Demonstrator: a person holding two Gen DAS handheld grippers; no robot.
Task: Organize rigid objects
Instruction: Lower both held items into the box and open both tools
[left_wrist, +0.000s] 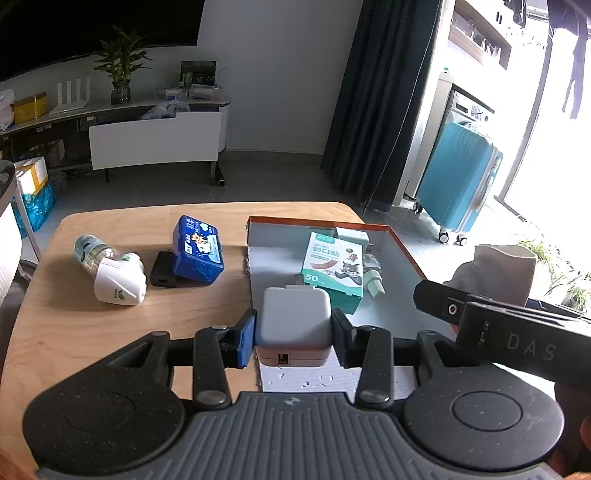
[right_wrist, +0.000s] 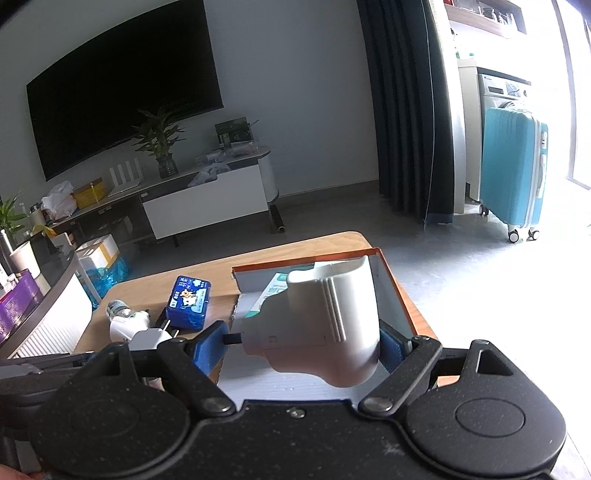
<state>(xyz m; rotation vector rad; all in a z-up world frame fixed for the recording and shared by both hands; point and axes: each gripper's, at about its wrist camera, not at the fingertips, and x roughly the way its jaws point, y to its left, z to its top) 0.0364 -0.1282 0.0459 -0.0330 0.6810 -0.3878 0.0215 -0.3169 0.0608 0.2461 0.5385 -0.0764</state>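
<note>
My left gripper (left_wrist: 293, 334) is shut on a grey USB charger cube (left_wrist: 293, 319), held over the near left corner of the orange-edged box (left_wrist: 404, 251). My right gripper (right_wrist: 301, 341) is shut on a white plug-in device (right_wrist: 325, 325), held above the same box (right_wrist: 391, 288); the device also shows at the right of the left wrist view (left_wrist: 498, 273). Inside the box lie a green plaster packet (left_wrist: 332, 264) and a small pale green item (left_wrist: 375, 284). On the table (left_wrist: 110, 332) left of the box lie a blue tin (left_wrist: 197, 249), a black adapter (left_wrist: 162, 275) and a white plug-in with a bottle (left_wrist: 116, 273).
The wooden table's edges are close on the left and far sides. Beyond it are a TV stand (left_wrist: 155, 136) with a plant, a dark curtain (left_wrist: 373, 92) and a teal suitcase (left_wrist: 458, 184) on the floor to the right.
</note>
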